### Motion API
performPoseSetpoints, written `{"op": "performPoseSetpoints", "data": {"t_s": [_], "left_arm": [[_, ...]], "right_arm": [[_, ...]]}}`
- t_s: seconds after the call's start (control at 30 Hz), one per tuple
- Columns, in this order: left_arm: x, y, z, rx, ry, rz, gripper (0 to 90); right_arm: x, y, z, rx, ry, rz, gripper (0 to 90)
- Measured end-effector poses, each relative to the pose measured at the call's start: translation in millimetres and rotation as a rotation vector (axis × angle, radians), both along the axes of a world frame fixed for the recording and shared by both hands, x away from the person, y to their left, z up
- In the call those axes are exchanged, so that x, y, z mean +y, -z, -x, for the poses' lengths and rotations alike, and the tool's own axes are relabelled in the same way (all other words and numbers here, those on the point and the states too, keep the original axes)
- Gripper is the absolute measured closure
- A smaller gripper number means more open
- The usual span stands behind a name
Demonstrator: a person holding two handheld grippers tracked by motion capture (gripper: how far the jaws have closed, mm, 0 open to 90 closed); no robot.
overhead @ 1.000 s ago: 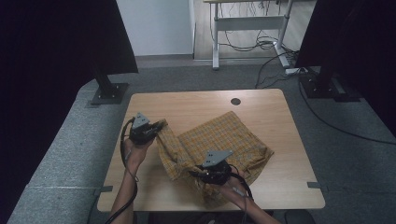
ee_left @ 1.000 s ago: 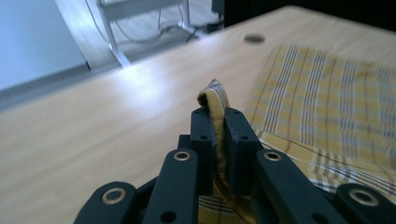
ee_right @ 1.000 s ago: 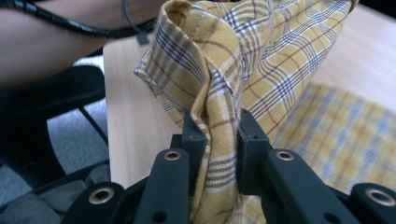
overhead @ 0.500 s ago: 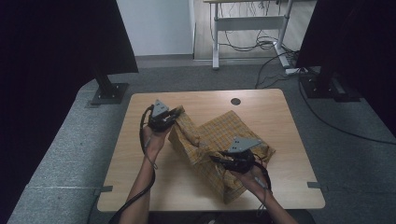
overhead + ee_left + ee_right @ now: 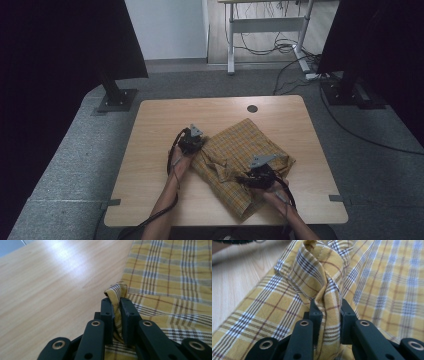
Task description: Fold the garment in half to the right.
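The right hand-held gripper (image 5: pixel 248 178) is sitting nearest the person's edge of the counter (image 5: pixel 150 150), over the near right part of a yellow plaid cloth (image 5: pixel 245 145). In the right gripper view, its two black jaws are clamping a bunched, upstanding fold of the cloth (image 5: pixel 322 280); the fabric is filling the gap between the jaws and rising above them in a twisted ridge. The person's right hand (image 5: pixel 280 192) is gripping the tool from behind, with a cable trailing back toward the counter's near edge.

The left hand-held gripper (image 5: pixel 196 145) is lying a little farther in, at the cloth's left border, with the left hand (image 5: pixel 179 162) behind it. In the left gripper view, its jaws are pinching a narrow hem of the cloth (image 5: pixel 117 293), which is poking out just past the jaw tips; bare wood of the counter (image 5: pixel 50 285) is lying to one side of the jaws and the spread cloth to the other.

The cloth is lying on the counter, right of centre, mostly flat with rumpled folds between the two tools. Beyond it, a small dark round hole (image 5: pixel 252 108) is showing near the counter's far edge. Past the counter, grey floor (image 5: pixel 65 165), black stands (image 5: pixel 116 97) and cables (image 5: pixel 280 47) are showing.
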State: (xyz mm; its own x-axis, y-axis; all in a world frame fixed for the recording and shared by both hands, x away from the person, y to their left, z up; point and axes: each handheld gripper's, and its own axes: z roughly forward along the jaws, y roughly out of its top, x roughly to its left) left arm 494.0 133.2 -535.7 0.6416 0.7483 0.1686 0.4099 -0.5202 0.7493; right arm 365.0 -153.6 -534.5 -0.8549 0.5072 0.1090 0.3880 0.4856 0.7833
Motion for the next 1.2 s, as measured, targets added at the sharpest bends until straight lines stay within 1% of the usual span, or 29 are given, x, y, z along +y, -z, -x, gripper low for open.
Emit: {"op": "performPoseSetpoints", "data": {"t_s": [0.03,0.1,0.17,0.23,0.3,0.5,0.63,0.83,0.93,0.97,1.03,1.07,1.17,1.2], "left_arm": [[1.0,0.5,1.2,0.003,0.003,-0.002,81.5],[5.0,1.3,4.4,0.011,0.007,-0.008,81.5],[11.9,3.1,8.3,0.022,0.013,-0.006,81.4],[20.9,5.4,13.0,0.038,0.016,0.006,81.3],[31.0,6.7,18.6,0.046,0.013,0.027,81.3],[60.5,6.3,36.3,0.058,0.007,0.026,81.1],[78.5,6.3,46.1,0.07,-0.002,0.043,81.0],[94.0,5.0,56.2,0.075,-0.016,0.029,80.9],[97.8,4.2,58.0,0.065,-0.025,0.041,81.0],[98.6,3.0,58.3,0.056,-0.027,0.044,81.1],[99.2,-0.9,59.2,0.032,-0.034,0.063,81.4],[99.4,-4.6,59.6,0.014,-0.036,0.071,81.5],[97.8,-16.8,61.1,-0.033,-0.031,0.078,81.5],[97.8,-16.8,61.1,-0.033,-0.031,0.078,81.6]], "right_arm": [[2.3,2.5,0.6,0.006,-0.003,0.011,76.4],[8.1,5.1,3.7,0.003,-0.01,0.033,76.4],[13.6,4.7,7.1,0.004,-0.02,0.036,76.4],[20.9,5.1,11.7,0.006,-0.033,0.038,76.3],[29.9,5.6,16.8,0.009,-0.049,0.036,76.3],[63.5,5.1,33.9,0.002,-0.104,0.051,76.2],[84.4,6.2,44.3,0.011,-0.136,0.039,76.1],[104.8,7.6,54.1,0.014,-0.163,0.026,75.9],[109.1,7.4,55.0,0.016,-0.172,0.022,75.9],[109.6,7.0,54.9,0.016,-0.174,0.019,75.9],[108.9,4.7,54.9,0.01,-0.18,0.012,76.0],[108.1,2.9,55.0,0.005,-0.185,0.008,76.0],[104.5,-7.1,55.5,-0.013,-0.192,-0.021,76.1],[104.5,-7.1,55.5,-0.013,-0.192,-0.021,76.1]]}}
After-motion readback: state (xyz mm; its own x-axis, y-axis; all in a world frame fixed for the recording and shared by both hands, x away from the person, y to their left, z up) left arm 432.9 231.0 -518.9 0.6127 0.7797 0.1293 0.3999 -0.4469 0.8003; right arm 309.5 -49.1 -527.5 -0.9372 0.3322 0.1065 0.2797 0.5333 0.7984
